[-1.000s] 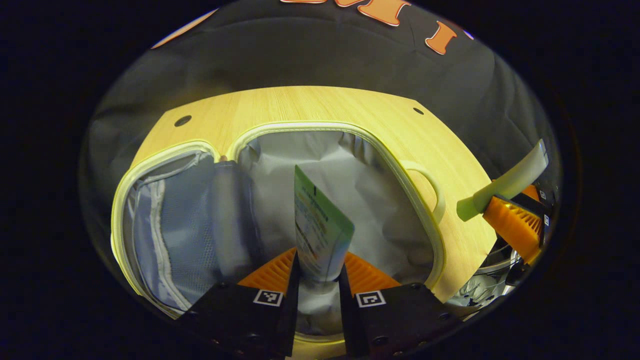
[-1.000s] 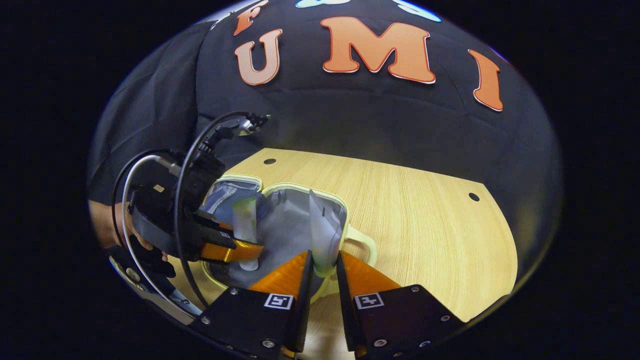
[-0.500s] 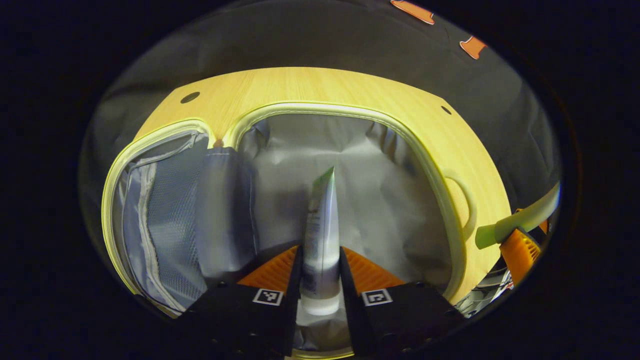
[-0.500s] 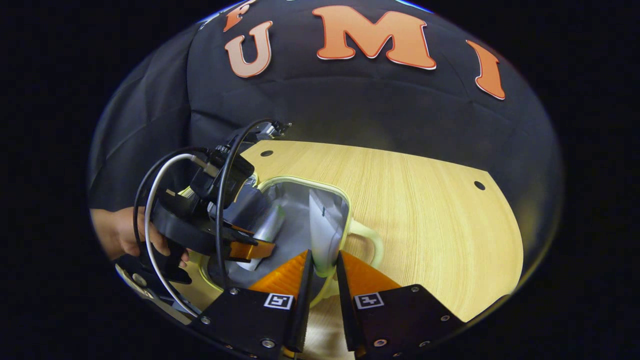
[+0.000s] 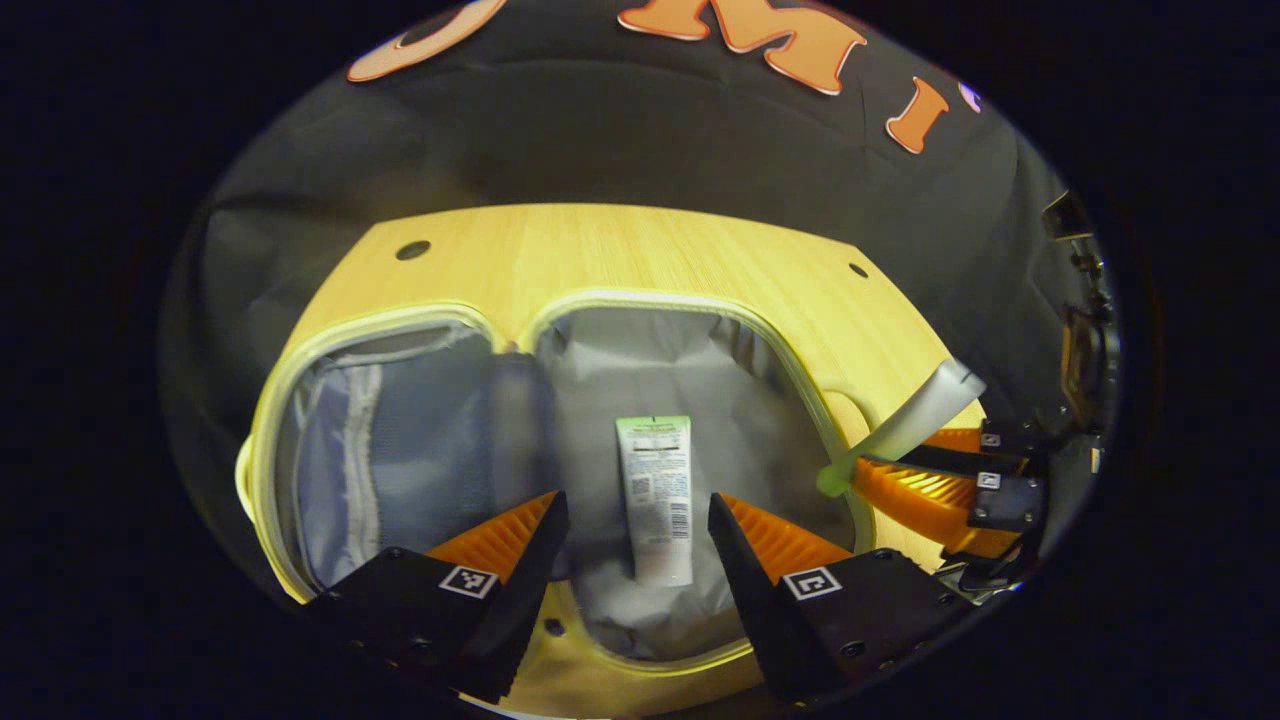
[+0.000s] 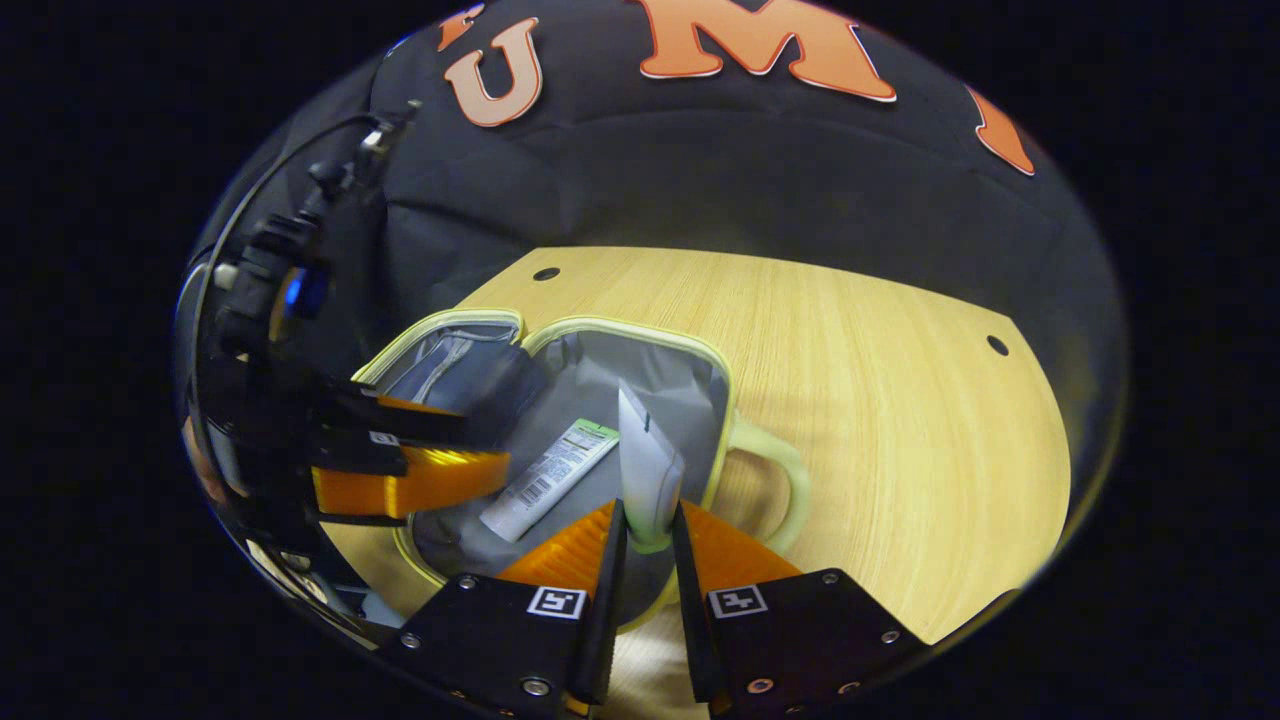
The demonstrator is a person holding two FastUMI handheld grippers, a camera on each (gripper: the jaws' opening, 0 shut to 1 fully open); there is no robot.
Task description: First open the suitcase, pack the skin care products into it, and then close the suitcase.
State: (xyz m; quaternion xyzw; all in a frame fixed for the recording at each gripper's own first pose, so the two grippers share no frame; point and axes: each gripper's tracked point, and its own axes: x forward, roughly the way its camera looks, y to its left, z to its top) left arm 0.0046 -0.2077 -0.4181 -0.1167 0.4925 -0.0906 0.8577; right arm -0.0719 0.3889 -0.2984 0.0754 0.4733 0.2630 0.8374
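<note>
The small pale-yellow suitcase (image 5: 800,375) (image 6: 722,400) lies open flat on the wooden table, grey lining up. A white tube with a green end (image 5: 656,495) (image 6: 548,478) lies flat in the right half. Above it my left gripper (image 5: 638,515) (image 6: 470,455) stands open, with nothing between its fingers. My right gripper (image 6: 646,535) (image 5: 860,475) is shut on a second white tube (image 6: 645,465) (image 5: 905,425), which stands upright over the suitcase's right rim near the handle (image 6: 785,480).
The left half of the suitcase has a mesh pocket (image 5: 390,450). The wooden table (image 6: 880,400) spreads bare to the right of the suitcase, with small holes near its corners (image 6: 997,345). Black cloth wall stands behind.
My left gripper has opened and let go of the green-ended tube, which now lies flat in the suitcase; the gripper has drawn back and up. The right gripper keeps its tube.
</note>
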